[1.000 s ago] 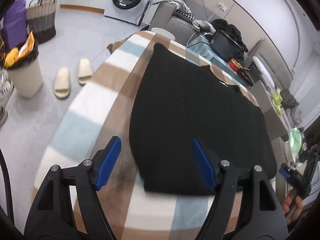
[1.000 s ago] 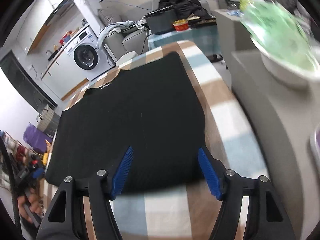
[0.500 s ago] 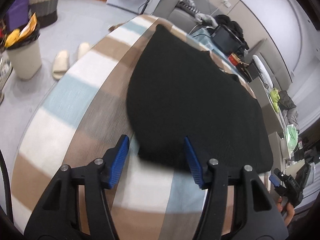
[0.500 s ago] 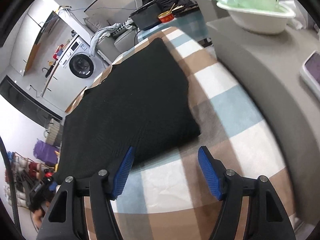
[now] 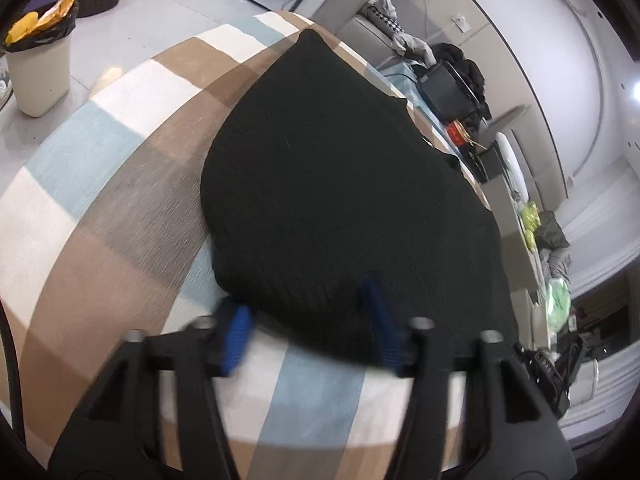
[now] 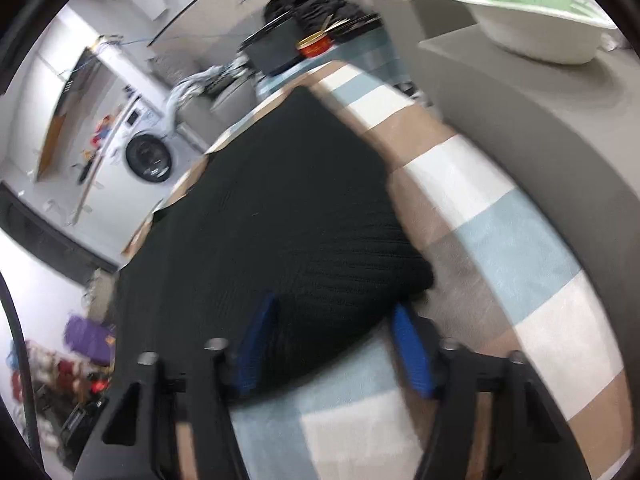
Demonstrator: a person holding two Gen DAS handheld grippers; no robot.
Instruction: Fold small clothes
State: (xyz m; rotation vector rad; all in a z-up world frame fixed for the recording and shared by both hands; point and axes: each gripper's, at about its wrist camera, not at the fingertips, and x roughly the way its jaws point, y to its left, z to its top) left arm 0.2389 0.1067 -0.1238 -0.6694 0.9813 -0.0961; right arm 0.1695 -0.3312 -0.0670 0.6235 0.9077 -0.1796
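Observation:
A black knit garment (image 5: pixel 340 180) lies flat on a table covered with a brown, white and pale-blue checked cloth (image 5: pixel 100 184). My left gripper (image 5: pixel 308 328) is down at the garment's near edge by its left corner. Its jaws are closing, with the hem between the blue pads (image 5: pixel 236 334). In the right wrist view the same garment (image 6: pixel 280 208) stretches away over the checked cloth (image 6: pixel 500 240). My right gripper (image 6: pixel 334 350) straddles the near right corner; its jaws are closing too, with the black fabric between the pads (image 6: pixel 412 352).
A lined waste bin (image 5: pixel 38 68) stands on the floor left of the table. A grey counter (image 6: pixel 520 100) runs along the table's right side, bearing a white basin (image 6: pixel 536 36) with a green bag. A washing machine (image 6: pixel 150 158) stands at the back.
Both grippers have sunk to the garment's near edge, each at a corner. Their jaws have narrowed, so the hem now sits between the pads.

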